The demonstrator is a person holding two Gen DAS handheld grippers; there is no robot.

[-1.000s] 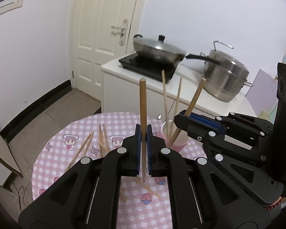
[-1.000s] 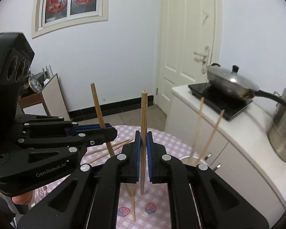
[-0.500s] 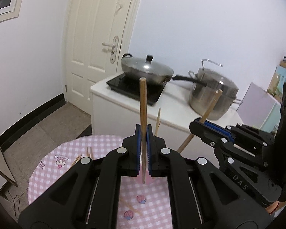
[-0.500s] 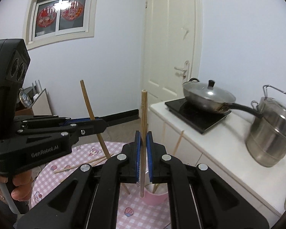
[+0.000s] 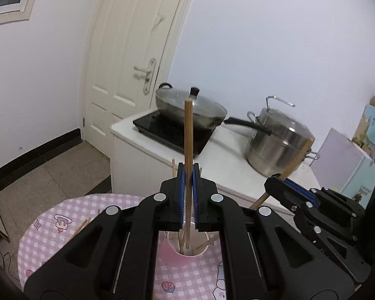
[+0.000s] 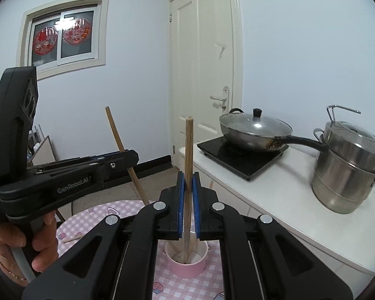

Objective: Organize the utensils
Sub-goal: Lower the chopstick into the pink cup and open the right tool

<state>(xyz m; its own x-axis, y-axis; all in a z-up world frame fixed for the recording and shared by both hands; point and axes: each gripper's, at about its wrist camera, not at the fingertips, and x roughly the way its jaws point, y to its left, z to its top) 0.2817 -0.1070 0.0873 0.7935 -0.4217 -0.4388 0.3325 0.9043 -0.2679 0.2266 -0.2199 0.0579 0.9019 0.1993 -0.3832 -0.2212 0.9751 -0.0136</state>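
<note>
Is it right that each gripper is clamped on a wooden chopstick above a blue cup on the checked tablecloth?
Nearly: the cup is pink, not blue, as the right wrist view shows. The left gripper and right gripper are each clamped on a wooden chopstick above it.

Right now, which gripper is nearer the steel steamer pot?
Right. The right gripper, holding a chopstick above the pink cup, is on the side of the steamer pot; the left gripper, with its own chopstick, lies beyond it.
</note>
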